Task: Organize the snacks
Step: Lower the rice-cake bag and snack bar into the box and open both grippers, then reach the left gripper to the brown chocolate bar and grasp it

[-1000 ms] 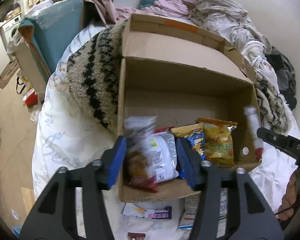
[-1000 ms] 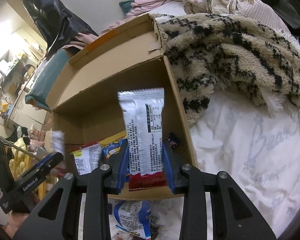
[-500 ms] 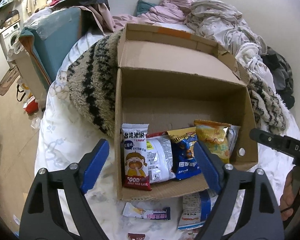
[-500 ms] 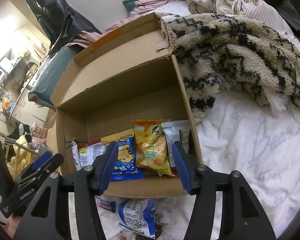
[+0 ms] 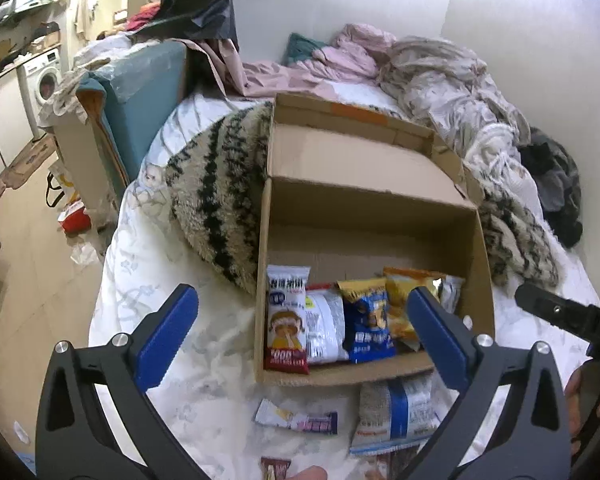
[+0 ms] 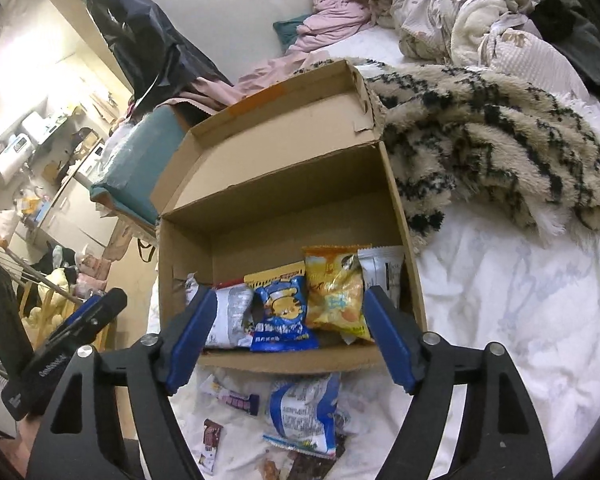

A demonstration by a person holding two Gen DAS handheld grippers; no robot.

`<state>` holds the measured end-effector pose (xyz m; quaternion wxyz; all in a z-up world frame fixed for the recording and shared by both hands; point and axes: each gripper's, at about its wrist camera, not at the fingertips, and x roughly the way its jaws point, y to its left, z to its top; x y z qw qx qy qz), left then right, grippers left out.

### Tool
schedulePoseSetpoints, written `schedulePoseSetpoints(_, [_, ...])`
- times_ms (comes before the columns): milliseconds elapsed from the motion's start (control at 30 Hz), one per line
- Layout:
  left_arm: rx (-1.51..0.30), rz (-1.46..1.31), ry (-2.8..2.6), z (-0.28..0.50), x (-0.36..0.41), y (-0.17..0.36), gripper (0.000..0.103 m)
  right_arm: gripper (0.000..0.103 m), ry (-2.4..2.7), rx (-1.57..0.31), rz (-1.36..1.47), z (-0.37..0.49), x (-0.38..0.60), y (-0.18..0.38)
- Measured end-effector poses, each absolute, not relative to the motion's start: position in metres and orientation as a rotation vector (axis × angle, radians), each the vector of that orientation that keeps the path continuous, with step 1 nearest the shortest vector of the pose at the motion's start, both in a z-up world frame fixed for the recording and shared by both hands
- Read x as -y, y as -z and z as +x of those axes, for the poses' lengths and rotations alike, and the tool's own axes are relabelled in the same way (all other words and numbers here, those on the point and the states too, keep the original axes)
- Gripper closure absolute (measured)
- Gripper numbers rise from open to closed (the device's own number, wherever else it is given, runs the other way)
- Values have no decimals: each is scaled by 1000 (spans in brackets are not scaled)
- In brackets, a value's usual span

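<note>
An open cardboard box (image 5: 376,204) (image 6: 276,208) lies on the bed. Several snack packets stand in a row along its near wall: a rice cake packet (image 5: 286,320), a white packet (image 5: 324,330), a blue packet (image 5: 370,324) (image 6: 282,312), a yellow chip bag (image 6: 332,292) and a white packet (image 6: 382,274) at the right end. Loose packets lie on the sheet in front of the box: a blue and white bag (image 5: 398,414) (image 6: 304,412) and a small bar (image 5: 296,422) (image 6: 236,398). My left gripper (image 5: 302,332) is open and empty, above the box's near left. My right gripper (image 6: 286,340) is open and empty above the box's near edge.
A shaggy striped blanket (image 5: 220,188) (image 6: 492,140) lies under and beside the box. Crumpled bedding and clothes (image 5: 432,76) are piled at the far end. The bed's left edge drops to the floor (image 5: 32,264). More small packets (image 6: 212,440) lie near the front.
Both grippers opened and let go of their packets, which now stand in the box: the rice cake packet at the left end, the white packet at the right. Both grippers have pulled back.
</note>
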<state>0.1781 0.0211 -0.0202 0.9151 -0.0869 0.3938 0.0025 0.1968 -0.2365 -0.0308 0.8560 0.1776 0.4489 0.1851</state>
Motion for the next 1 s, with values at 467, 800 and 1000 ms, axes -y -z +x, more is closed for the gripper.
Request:
schedulePoseSetpoints(467, [-925,-169,-71,122,-34,29,0,16,-383,-966,401,141,240,29])
schedulePoseSetpoints(800, [-1040,-228,-133,89,-48,52,0,16,-386,-1012,410,105,239,37])
schedulePoseSetpoints(1000, [-1109,-241,-140,78,-47,72,0,16,-390,-1052,401,92,231,46])
